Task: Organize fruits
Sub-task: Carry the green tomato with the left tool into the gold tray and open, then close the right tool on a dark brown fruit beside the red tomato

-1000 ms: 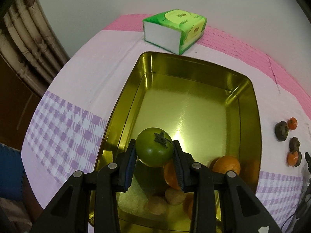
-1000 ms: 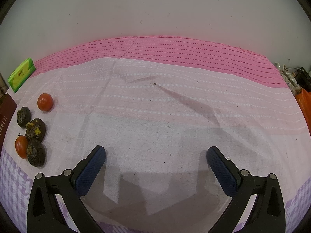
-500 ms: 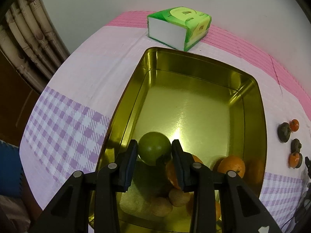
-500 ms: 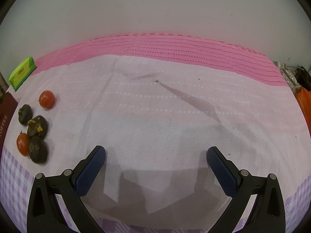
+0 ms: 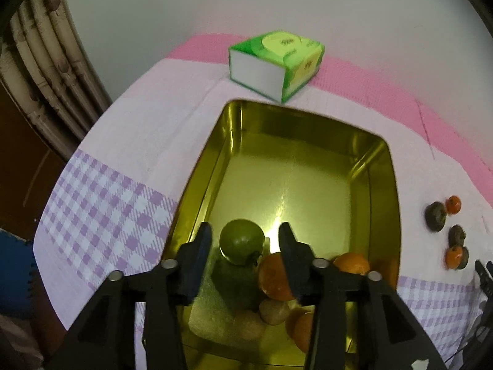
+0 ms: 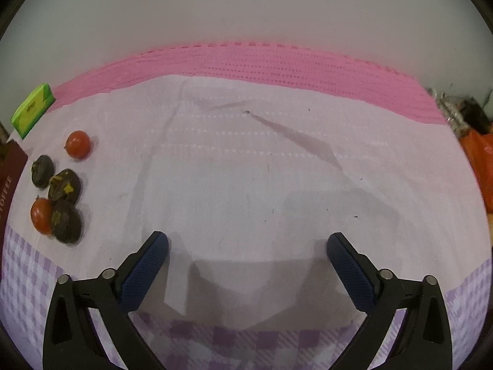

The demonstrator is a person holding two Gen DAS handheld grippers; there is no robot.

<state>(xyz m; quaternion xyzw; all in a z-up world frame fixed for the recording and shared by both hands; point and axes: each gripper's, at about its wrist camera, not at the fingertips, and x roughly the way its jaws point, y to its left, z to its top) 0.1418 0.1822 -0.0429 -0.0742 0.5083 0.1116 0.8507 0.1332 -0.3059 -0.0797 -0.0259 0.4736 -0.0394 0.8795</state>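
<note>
A green round fruit (image 5: 242, 242) lies in the gold tin (image 5: 308, 117), beside several oranges (image 5: 274, 274) and small tan fruits (image 5: 272, 311). My left gripper (image 5: 245, 231) hangs over it with its jaws opening; the fruit sits between the pads with a gap on each side. On the cloth to the right lie two red tomatoes (image 6: 78, 144) and three dark shrivelled fruits (image 6: 64, 185). My right gripper (image 6: 248, 242) stands wide over bare cloth, its jaws closing slightly with nothing between them.
A green tissue box (image 5: 274, 64) stands behind the tin near the pink cloth border. A dark red box (image 6: 9, 166) shows at the left edge of the right wrist view, an orange bag (image 6: 480, 160) at its right edge. A curtain hangs off the table's left.
The left jaws have parted and let go of the green fruit, which sank onto the tin floor and turned over. The right gripper stays where it was.
</note>
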